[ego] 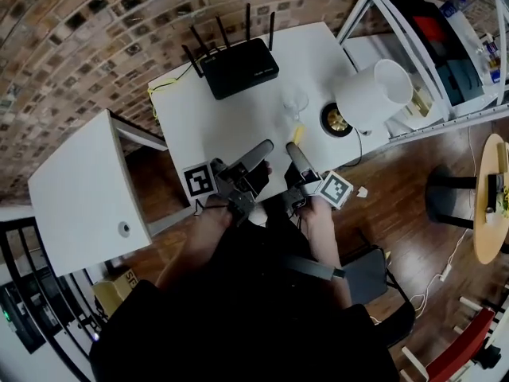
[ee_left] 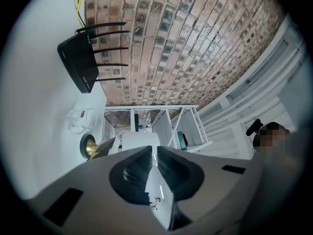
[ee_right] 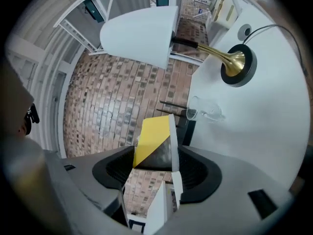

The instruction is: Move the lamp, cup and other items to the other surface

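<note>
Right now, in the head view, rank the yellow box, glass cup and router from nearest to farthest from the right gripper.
1. yellow box: between the right gripper jaws.
2. glass cup: just beyond the box, mid-table.
3. router: by the table's far edge, off to the left.

Head view: yellow box [ego: 298, 134] mostly hidden btwn right gripper [ego: 296, 148] jaws. Right gripper view: router [ee_right: 189, 129] largely behind box. Left gripper view: lamp shade [ee_left: 139, 139] partly behind jaws.
</note>
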`<move>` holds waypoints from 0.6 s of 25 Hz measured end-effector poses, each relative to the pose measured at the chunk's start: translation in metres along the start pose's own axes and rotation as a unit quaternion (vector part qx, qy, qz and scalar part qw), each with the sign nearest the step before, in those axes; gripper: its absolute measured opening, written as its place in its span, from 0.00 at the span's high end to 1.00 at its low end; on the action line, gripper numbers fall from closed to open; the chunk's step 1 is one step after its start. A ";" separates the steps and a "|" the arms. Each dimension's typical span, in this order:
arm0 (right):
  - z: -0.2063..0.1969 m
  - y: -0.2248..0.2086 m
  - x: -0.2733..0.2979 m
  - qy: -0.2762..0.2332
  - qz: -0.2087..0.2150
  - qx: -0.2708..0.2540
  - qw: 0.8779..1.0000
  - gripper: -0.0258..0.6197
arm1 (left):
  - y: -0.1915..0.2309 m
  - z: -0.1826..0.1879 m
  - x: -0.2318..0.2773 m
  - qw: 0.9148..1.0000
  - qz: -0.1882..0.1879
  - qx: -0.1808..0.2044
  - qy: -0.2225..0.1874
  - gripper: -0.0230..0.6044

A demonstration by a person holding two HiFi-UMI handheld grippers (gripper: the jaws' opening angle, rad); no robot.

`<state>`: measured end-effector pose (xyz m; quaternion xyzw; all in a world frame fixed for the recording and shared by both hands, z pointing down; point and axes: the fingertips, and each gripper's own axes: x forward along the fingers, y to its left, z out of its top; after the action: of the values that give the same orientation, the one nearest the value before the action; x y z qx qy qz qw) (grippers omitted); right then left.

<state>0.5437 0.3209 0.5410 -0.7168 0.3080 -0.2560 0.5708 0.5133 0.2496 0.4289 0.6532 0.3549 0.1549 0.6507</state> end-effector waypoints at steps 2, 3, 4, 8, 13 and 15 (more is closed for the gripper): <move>0.010 -0.013 0.001 0.023 -0.006 0.007 1.000 0.49 | 0.007 -0.004 0.012 1.000 0.010 0.003 -0.012 0.92; 0.015 -0.020 0.000 0.035 -0.012 0.011 0.999 0.49 | 0.011 -0.007 0.018 1.000 0.015 0.005 -0.017 0.92; 0.019 -0.027 -0.001 0.048 -0.017 0.013 0.999 0.49 | 0.015 -0.009 0.024 0.999 0.021 0.009 -0.022 0.92; 0.032 -0.043 0.002 0.092 -0.019 0.031 0.995 0.49 | 0.024 -0.014 0.039 0.997 0.042 0.029 -0.050 0.92; 0.036 -0.052 0.007 0.129 -0.008 0.041 0.991 0.49 | 0.027 -0.023 0.043 0.994 0.062 0.046 -0.083 0.92; 0.031 -0.055 0.009 0.148 -0.007 0.031 0.988 0.49 | 0.027 -0.025 0.037 0.991 0.072 0.051 -0.098 0.92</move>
<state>0.5804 0.3438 0.5882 -0.6553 0.3759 -0.3726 0.5389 0.5296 0.2959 0.4478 0.7214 0.2485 0.1182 0.6355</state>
